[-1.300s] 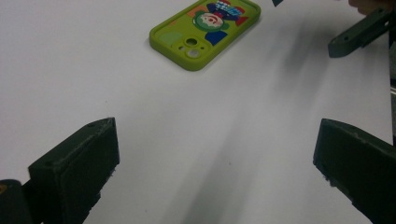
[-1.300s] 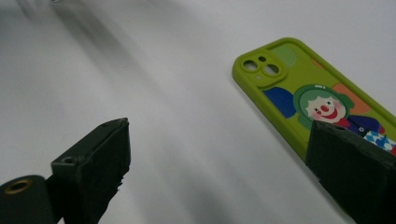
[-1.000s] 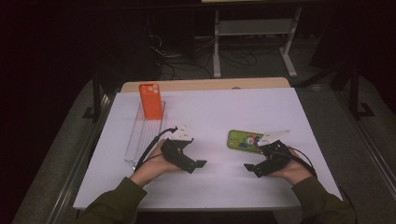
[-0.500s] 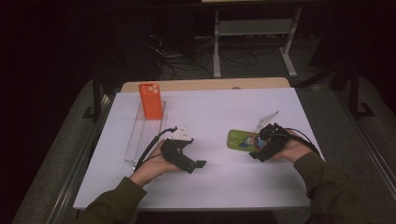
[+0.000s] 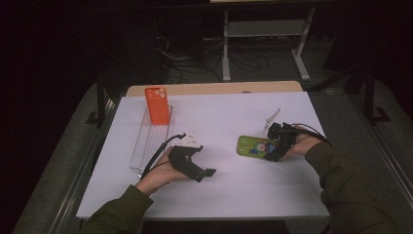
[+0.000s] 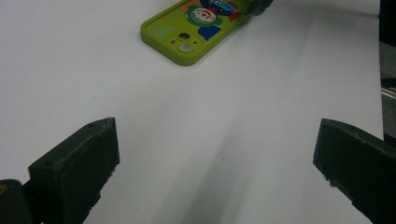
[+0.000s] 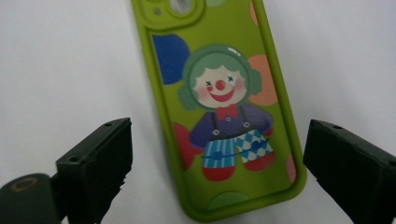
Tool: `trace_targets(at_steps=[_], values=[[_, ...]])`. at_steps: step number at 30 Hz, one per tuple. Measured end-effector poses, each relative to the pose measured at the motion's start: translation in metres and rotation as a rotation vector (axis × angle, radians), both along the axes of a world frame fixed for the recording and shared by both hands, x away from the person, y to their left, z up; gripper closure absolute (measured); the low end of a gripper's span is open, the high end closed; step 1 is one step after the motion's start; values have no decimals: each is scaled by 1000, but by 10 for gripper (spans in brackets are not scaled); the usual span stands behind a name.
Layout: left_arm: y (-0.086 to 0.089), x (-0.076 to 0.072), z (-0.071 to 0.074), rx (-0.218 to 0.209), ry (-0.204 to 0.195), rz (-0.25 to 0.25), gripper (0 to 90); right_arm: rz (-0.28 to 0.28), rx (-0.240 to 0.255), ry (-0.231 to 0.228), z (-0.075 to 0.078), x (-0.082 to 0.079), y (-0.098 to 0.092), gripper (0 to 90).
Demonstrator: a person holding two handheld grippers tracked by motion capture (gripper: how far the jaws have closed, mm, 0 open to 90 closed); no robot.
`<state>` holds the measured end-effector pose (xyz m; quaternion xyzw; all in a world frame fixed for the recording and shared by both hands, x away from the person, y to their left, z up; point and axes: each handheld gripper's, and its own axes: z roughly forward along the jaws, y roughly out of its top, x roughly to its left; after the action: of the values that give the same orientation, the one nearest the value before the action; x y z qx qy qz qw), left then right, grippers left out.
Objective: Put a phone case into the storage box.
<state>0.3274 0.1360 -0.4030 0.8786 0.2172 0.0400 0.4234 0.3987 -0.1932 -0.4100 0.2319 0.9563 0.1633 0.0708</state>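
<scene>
A green phone case with a clown picture (image 5: 253,145) (image 6: 194,25) (image 7: 219,102) lies flat on the white table, right of centre. My right gripper (image 5: 273,155) (image 7: 217,179) is open at its right end, jaws standing either side of the case's near end without touching it. My left gripper (image 5: 207,173) (image 6: 215,172) is open over bare table left of centre, aimed toward the case, nothing between its jaws. An orange phone case (image 5: 157,105) stands upright at the far end of a clear tray (image 5: 148,141) on the left.
The white table top (image 5: 219,195) ends at a wooden strip (image 5: 214,88) at the back. Metal rails run along both sides. A shelf frame (image 5: 263,34) and cables sit on the dark floor beyond.
My right gripper has moved forward and left, from the near right of the table up to the green case's right end. The left gripper has stayed put.
</scene>
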Motion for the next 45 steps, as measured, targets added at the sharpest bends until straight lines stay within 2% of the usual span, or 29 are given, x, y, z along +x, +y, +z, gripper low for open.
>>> trace_targets(at_steps=[4, 5, 7, 11, 15, 21, 27, 34, 37, 42, 43, 45], values=[[0, 1, -1, 0, 2, 1, 0, 14, -1, 22, -5, 9, 1, 72], [1, 1, -1, 0, 1, 3, 0, 12, -23, 41, -8, 12, 2, 72], [1, 1, -1, -2, 1, 4, 0, 20, -20, 53, -12, 15, 2, 72], [1, 1, -1, -3, 6, 8, 0, 31, -30, 65, -16, 18, 2, 69], [2, 2, -2, -3, 9, 7, 0, 38, -37, 97, -21, 20, 4, 79], [1, 1, -2, 2, 11, 5, 0, 38, -27, 114, -22, 22, 3, 82], [1, 1, -2, 3, 7, 2, 0, 46, -28, 102, -20, 23, 1, 144], [1, 1, -2, 5, 10, 4, 0, 43, -23, 98, -20, 22, 1, 152], [1, 1, -2, 6, 9, 5, 0, 46, -16, 112, -19, 21, 0, 154], [1, 2, 0, 7, 4, -8, 0, 57, 9, 90, -9, 14, 2, 154], [1, 3, 4, 18, -2, -16, 0, 75, 19, 75, -4, 11, 3, 155], [1, 3, 6, 20, -4, -24, 0, 85, 23, 74, 0, 6, 5, 155]])
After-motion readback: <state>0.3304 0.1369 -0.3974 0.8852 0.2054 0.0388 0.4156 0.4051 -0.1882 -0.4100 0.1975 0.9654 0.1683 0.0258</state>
